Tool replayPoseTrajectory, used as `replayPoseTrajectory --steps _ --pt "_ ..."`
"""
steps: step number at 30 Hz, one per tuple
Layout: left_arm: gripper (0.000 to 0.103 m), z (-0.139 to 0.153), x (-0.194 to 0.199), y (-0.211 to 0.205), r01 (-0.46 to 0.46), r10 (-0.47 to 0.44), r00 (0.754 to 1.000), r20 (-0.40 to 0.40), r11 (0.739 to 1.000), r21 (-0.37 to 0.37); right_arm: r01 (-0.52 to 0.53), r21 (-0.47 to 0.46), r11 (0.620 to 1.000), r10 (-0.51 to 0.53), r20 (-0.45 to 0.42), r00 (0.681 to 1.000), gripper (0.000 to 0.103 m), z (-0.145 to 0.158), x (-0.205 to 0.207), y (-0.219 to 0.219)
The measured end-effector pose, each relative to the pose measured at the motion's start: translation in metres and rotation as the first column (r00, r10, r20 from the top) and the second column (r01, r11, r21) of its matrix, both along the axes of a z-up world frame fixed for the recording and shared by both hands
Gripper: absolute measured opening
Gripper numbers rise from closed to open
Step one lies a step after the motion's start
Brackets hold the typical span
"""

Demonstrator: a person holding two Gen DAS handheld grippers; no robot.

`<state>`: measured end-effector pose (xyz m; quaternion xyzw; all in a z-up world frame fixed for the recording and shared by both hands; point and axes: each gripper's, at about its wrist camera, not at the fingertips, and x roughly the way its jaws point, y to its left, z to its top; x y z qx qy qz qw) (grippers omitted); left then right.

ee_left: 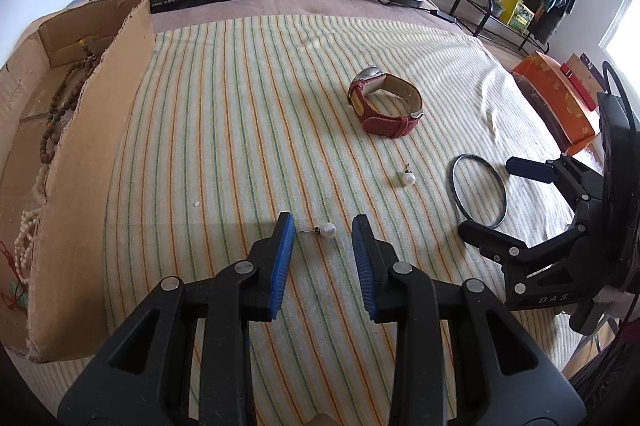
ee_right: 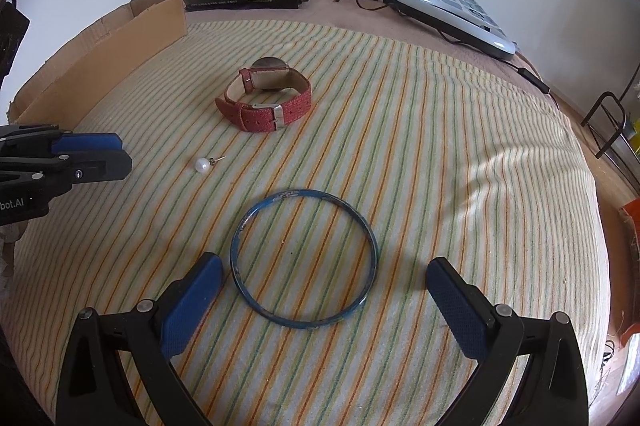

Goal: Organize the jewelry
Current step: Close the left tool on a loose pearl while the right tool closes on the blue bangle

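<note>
On the striped yellow-green towel [ee_left: 248,106], the left gripper [ee_left: 323,226] is spread, with a white pearl stud earring [ee_left: 325,229] lying between its blue pads, untouched. The right gripper [ee_right: 324,278] is spread wide around a thin blue bangle [ee_right: 304,258]; its left pad looks just beside the rim, perhaps touching. Beyond the bangle lie a second pearl stud [ee_right: 203,165] and a red-strapped wristwatch [ee_right: 266,100].

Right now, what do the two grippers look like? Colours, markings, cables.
Both are black plastic linkage frames with silver rivet pins and ribbed blue finger pads. The left gripper shows white "bot.AI" lettering in the right wrist view; the right gripper reads "DAS", with a black cable looping above it.
</note>
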<state>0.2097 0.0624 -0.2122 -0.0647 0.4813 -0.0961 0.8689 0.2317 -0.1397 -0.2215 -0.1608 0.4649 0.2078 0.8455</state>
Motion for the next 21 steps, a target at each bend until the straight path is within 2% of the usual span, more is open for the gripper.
replayPoseTrajectory --steps 7,8,11,13,15,21 --pt "0.027 -0.0033 -0.0012 -0.0053 0.001 -0.002 1.000 0.010 0.999 0.039 0.003 -0.012 1.000 -0.003 0.009 1.000 0.101 -0.0010 0.0014 0.0037" --pt "0.022 -0.0031 -0.0014 -0.0054 -0.002 0.001 1.000 0.012 0.999 0.046 -0.001 -0.010 1.000 0.001 0.008 1.000 0.099 -0.0010 0.0013 0.0043" --pt "0.021 -0.0036 -0.0007 -0.0030 -0.007 0.006 1.000 0.011 0.999 0.037 -0.021 0.011 1.000 0.021 -0.007 1.000 0.092 0.0003 0.0009 0.0048" --pt "0.021 -0.0035 -0.0008 -0.0029 -0.006 0.005 1.000 0.012 0.999 0.040 -0.032 0.022 0.999 0.033 -0.014 0.999 0.082 0.0011 0.0004 0.0067" --pt "0.016 -0.0032 -0.0009 -0.0035 -0.002 0.001 1.000 0.017 0.999 0.049 -0.045 0.029 0.999 0.045 -0.016 0.999 0.075 0.0020 -0.0006 0.0083" --pt "0.016 -0.0012 -0.0009 -0.0021 -0.005 0.004 1.000 0.023 0.999 0.045 -0.046 0.032 0.998 0.047 -0.016 0.999 0.074 0.0037 -0.0014 0.0092"
